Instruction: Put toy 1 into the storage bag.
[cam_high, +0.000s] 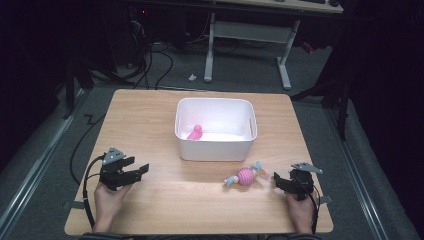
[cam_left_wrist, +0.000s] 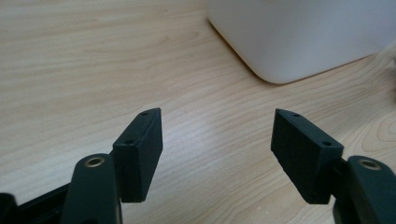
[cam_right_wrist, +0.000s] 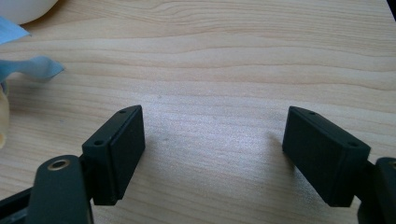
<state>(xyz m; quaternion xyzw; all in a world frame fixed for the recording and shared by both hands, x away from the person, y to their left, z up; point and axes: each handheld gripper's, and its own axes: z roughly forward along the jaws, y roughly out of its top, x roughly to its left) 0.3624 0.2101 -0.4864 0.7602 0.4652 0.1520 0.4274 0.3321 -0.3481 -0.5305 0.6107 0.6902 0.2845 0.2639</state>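
A white bin stands at the table's middle, with a small pink toy inside at its left. In front of the bin, to the right, lies a pink ball toy with blue and yellow fabric tails. My left gripper rests near the front left edge, open, with bare wood between its jaws; the bin's corner shows ahead of it. At the front right, my right gripper is open just right of the ball toy, with nothing between its jaws. A blue tail lies at its left.
The wooden table has open surface left of the bin and along the front middle. Behind the table are a white desk frame and cables on the grey floor.
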